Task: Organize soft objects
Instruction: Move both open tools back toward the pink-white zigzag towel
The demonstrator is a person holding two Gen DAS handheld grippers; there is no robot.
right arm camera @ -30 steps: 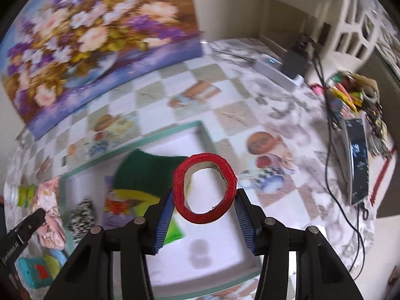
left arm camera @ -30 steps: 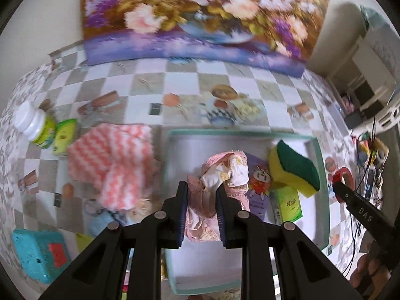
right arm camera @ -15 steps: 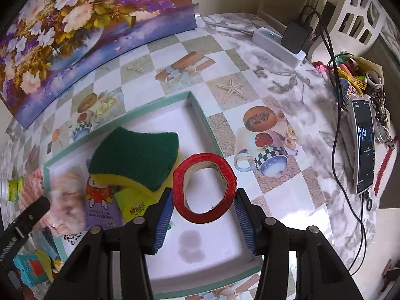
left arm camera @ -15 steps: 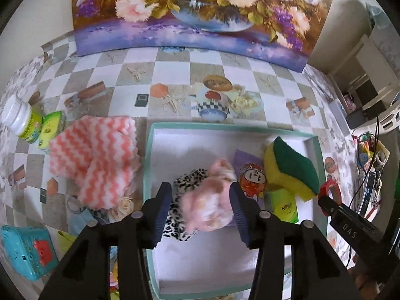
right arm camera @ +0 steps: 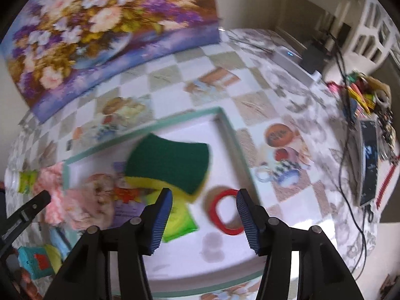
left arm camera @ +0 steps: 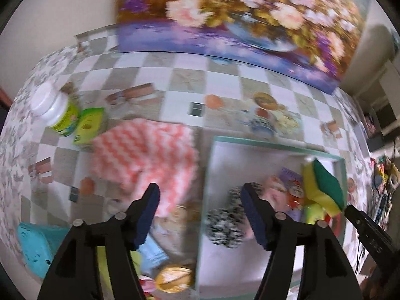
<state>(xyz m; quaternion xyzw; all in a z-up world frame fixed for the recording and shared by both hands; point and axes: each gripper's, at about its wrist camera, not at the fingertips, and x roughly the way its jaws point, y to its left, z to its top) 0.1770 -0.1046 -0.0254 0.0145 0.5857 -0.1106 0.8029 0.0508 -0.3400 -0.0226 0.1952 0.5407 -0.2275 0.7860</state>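
Both grippers hung above the table with nothing in their grasp. The left gripper (left arm camera: 200, 215) had its jaws spreading wider, empty, straddling the left rim of the teal-edged tray (left arm camera: 275, 146), with the pink chevron cloth (left arm camera: 145, 157) on the table at its far left. The right gripper (right arm camera: 203, 216) was also easing apart, and the red ring (right arm camera: 226, 211) lay free on the tray floor between its blue pads, touching neither as far as the blur allowed. Inside the tray sat the green-and-yellow sponge (right arm camera: 170, 160), a pink fabric bundle (right arm camera: 96, 200) and a black-and-white spotted piece (left arm camera: 226, 222), crowded toward the left and centre. The likely trouble was the cloth: it lay spread and floppy, so a pinch on one edge could drag it across the tray rim or let it snag the small bottle (left arm camera: 56, 112) just beyond it. The right jaws could also clip the ring or sponge on withdrawing.
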